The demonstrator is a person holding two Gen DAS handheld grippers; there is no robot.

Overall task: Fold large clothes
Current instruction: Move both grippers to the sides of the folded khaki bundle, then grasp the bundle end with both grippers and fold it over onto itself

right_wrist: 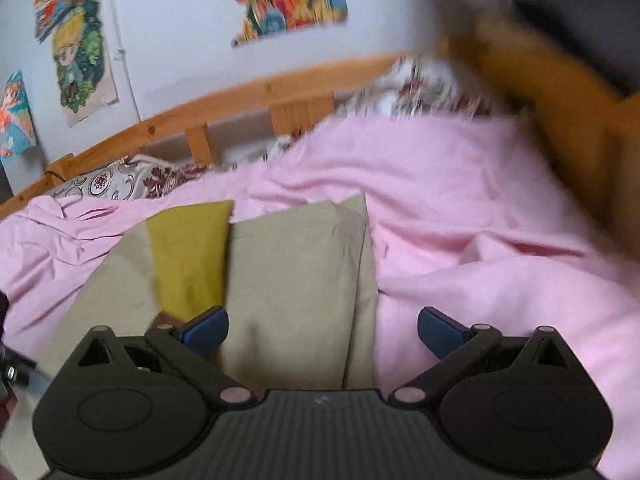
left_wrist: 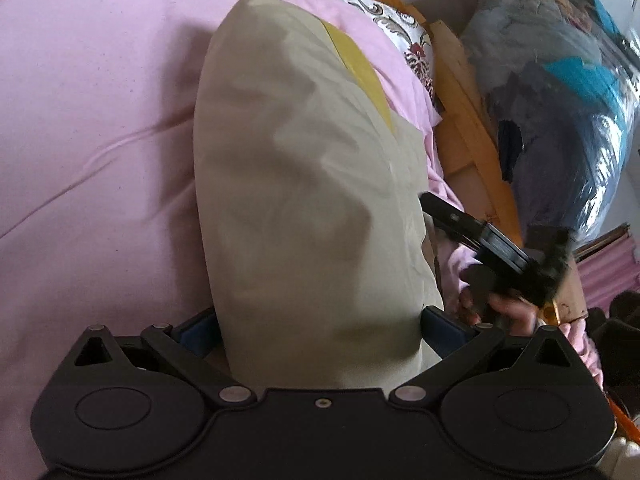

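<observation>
Left claw spread around beige garment; right claw spread, empty. Garment folded narrow on bed; final folds judged left.

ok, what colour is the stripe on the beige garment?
Mustard yellow stripe on the beige garment; clearest in the right wrist view.

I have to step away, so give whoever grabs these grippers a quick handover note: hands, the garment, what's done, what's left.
Left gripper: jaws wide, beige garment bunched between them; a grip is unclear.
Right gripper: open, empty, over the garment's near edge.
Garment: on the pink sheet, already folded into a long strip, its yellow panel showing.
Left: fold the strip shorter and smooth it.
</observation>
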